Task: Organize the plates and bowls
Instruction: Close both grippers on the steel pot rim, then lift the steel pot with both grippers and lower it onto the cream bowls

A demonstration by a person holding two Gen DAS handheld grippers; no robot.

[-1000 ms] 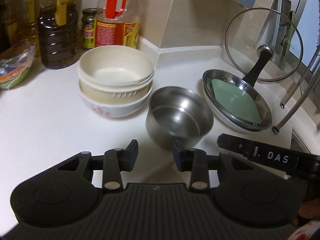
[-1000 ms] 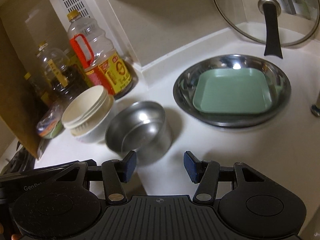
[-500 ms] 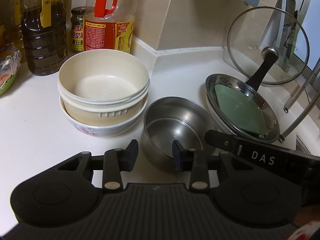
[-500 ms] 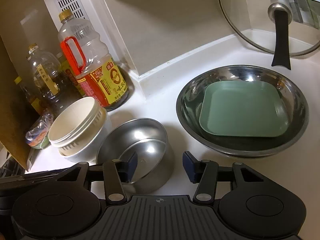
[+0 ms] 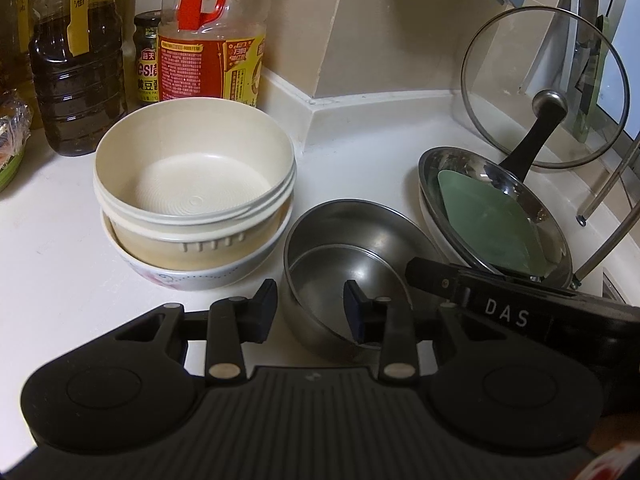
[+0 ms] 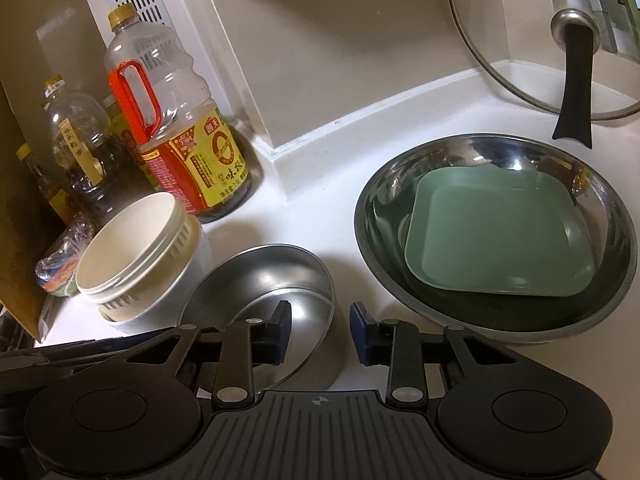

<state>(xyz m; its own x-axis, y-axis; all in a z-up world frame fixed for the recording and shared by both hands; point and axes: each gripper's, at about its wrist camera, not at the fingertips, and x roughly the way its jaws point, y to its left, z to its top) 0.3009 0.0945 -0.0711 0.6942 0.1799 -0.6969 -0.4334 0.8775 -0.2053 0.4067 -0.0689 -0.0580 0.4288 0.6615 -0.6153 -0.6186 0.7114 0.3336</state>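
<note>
A home kitchen corner, where you work among dishes and cooking oils.

Before you a white table runs into a tiled corner, crowded with everyday cookware: stacked cream bowls, a small steel bowl and a wide steel basin holding a green square plate. A glass pan lid leans against the wall. Behind the bowls stand a red-handled sauce bottle, a dark oil bottle with a handwritten yellow label and a small sauce jar, the stock of a lived-in household.
</note>
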